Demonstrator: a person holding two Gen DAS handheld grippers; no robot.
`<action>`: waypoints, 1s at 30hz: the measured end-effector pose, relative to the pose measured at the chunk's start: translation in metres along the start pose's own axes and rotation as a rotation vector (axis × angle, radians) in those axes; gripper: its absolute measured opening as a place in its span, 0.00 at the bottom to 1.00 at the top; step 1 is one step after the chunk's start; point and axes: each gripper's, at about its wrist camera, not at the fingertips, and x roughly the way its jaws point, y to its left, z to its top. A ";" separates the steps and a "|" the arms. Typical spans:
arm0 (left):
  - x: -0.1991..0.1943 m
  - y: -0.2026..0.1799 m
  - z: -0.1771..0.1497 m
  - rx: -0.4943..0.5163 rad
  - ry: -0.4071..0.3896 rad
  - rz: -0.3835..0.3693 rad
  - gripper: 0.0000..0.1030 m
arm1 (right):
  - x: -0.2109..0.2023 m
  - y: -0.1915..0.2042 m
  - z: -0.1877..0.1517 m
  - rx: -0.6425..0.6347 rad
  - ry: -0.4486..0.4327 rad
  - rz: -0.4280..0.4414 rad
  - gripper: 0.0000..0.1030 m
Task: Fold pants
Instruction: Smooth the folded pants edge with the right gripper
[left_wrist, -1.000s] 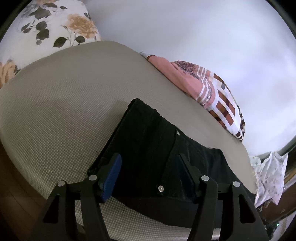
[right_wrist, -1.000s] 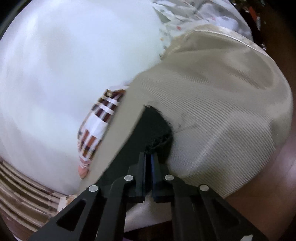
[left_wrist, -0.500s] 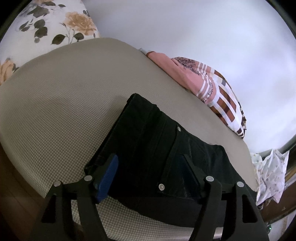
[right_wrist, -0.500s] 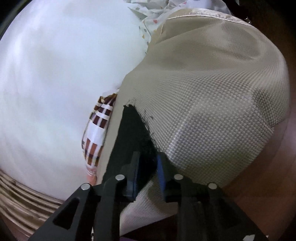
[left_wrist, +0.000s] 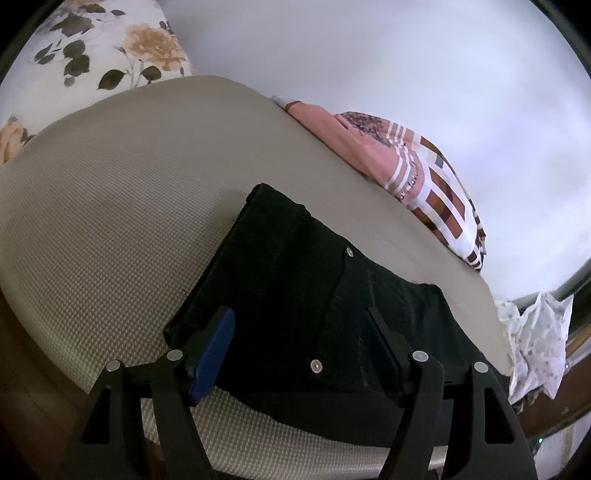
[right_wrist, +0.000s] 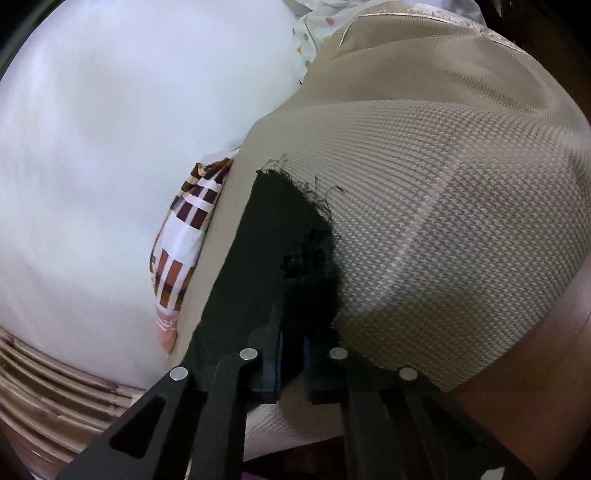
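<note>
On the beige woven cushion (left_wrist: 110, 229), seen from the left wrist, the black pants (left_wrist: 295, 280) lie flat with the waist end nearest the camera, two metal rivets showing on the pocket area. The left gripper (left_wrist: 301, 332) hangs over that waist end with its fingers spread wide apart, a blue pad on the left finger; whether the tips touch the cloth cannot be told. Beyond the pants, at the cushion's far edge against the white wall (left_wrist: 406, 66), lies a pink and brown-checked folded cloth (left_wrist: 417, 177); a line of lettering runs along its striped band, too small to read. A floral pillow (left_wrist: 92, 48) with orange roses sits at upper left, and a crumpled white dotted fabric (left_wrist: 535, 339) hangs at right.

From the right wrist, the pants (right_wrist: 273, 236) show their frayed hem end, loose threads spreading onto the cushion (right_wrist: 461, 206). The right gripper (right_wrist: 291, 354) has its fingers a small gap apart, with the dark cloth lying between them, not pinched. The checked cloth (right_wrist: 184, 240) lies left of the pants along the wall (right_wrist: 110, 129).
</note>
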 end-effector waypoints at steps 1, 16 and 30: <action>0.000 -0.002 0.000 0.009 0.005 0.006 0.69 | 0.001 0.003 0.001 -0.007 0.002 -0.009 0.07; -0.011 -0.043 -0.003 0.243 -0.004 0.202 0.76 | 0.006 0.069 -0.002 -0.132 0.007 -0.091 0.09; -0.001 -0.060 -0.021 0.249 0.099 0.060 0.76 | 0.089 0.185 -0.095 -0.304 0.236 0.085 0.09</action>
